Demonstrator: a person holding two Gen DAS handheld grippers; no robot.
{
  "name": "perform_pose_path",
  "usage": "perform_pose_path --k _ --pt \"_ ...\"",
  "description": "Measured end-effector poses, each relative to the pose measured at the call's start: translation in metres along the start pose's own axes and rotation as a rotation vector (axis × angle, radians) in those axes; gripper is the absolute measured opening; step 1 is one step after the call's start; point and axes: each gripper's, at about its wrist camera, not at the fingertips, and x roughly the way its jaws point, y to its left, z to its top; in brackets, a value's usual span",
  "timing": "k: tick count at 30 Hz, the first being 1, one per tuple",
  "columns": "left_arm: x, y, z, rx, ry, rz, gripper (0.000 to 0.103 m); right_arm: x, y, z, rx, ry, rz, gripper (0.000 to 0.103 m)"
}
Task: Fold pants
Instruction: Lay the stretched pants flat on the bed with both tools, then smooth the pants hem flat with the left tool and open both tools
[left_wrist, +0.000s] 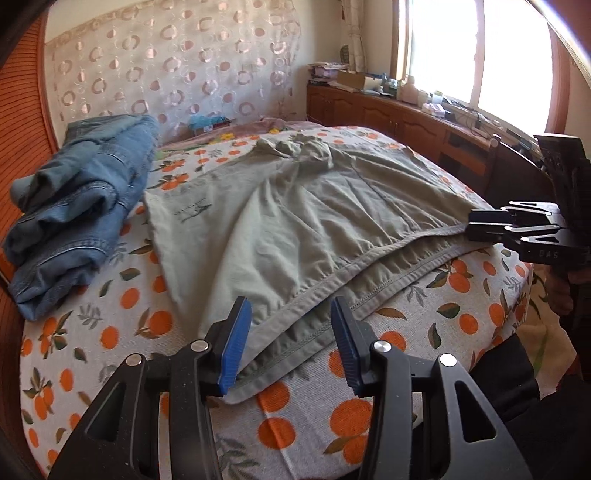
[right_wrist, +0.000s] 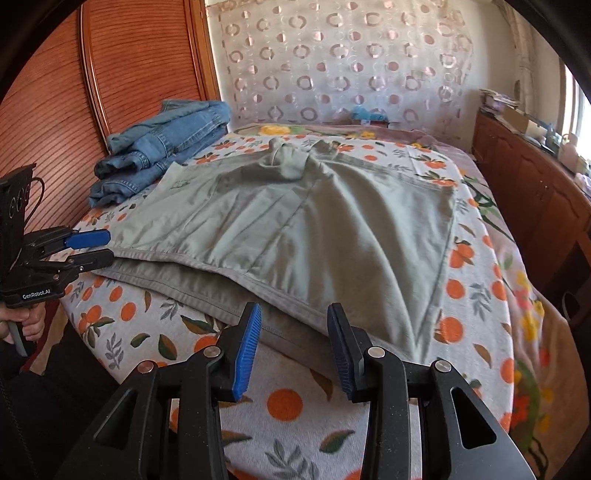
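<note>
Across the bed (left_wrist: 332, 424), the grey-green pants (left_wrist: 295, 206) lie waistband nearest, just ahead of both left gripper (left_wrist: 291, 343) and right gripper (right_wrist: 293, 347), jaws released and empty.

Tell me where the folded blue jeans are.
The folded blue jeans lie at the bed's far left in both views, against the wooden headboard, just beyond the grey-green pants.

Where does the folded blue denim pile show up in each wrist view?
Left wrist: denim pile at far left, on the bed beside the wooden headboard, left of the grey-green pants.
Right wrist: denim pile at upper left, behind the pants' far left corner.
Shared landmark: the curtain with ring pattern behind the bed.
</note>
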Motion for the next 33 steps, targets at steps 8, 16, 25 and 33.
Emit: perform_pose_path --k 8,16,25,33 --pt "0.019 -0.001 -0.004 0.013 0.056 -0.012 0.044 0.025 0.003 0.007 -0.043 0.039 -0.032 0.04" --pt "0.019 0.001 -0.004 0.006 0.045 -0.019 0.038 0.03 0.01 -0.004 -0.068 -0.018 -0.058 0.062" --pt "0.019 0.004 -0.003 -0.003 0.037 -0.007 0.017 0.03 0.007 -0.005 -0.042 -0.001 -0.08 0.066" --pt "0.014 0.003 -0.004 -0.019 0.022 -0.017 0.013 0.025 -0.008 -0.001 -0.035 0.002 -0.097 0.023"
